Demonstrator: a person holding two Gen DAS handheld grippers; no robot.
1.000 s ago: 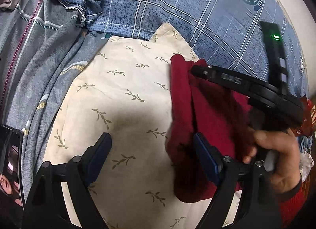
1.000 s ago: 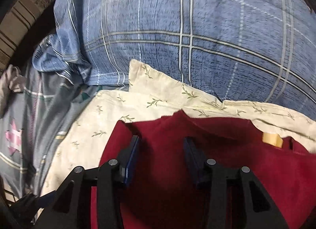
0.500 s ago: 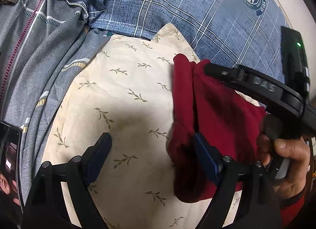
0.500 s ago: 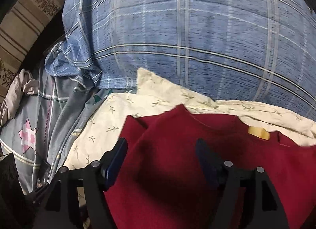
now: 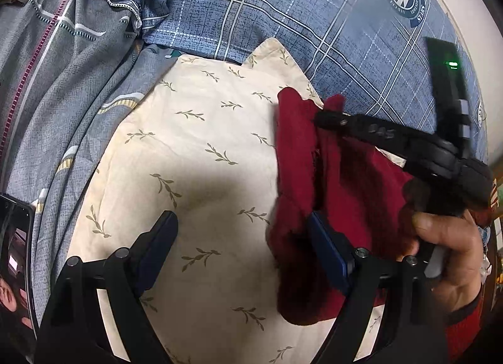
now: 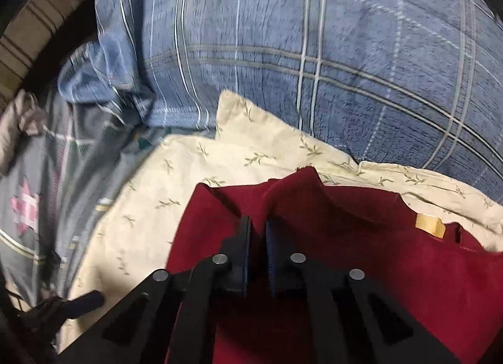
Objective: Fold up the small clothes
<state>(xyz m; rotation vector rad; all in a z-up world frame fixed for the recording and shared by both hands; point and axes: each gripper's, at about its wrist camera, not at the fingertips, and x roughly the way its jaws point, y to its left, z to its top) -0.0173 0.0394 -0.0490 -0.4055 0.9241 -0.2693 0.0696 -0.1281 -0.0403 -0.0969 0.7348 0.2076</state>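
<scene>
We have the right gripper [image 6: 257,228] clenched on a raised ridge of the red garment [image 6: 393,263], its jaws having just been closing onto the cloth. The garment lies under and ahead of that claw on the cream leaf-print cloth [image 5: 201,150]. Our left gripper [image 5: 242,241] hangs released, jaws wide; the garment's edge sits by its right finger. The fold seems only started: the garment is bunched, not squared, and most folding remains.
</scene>
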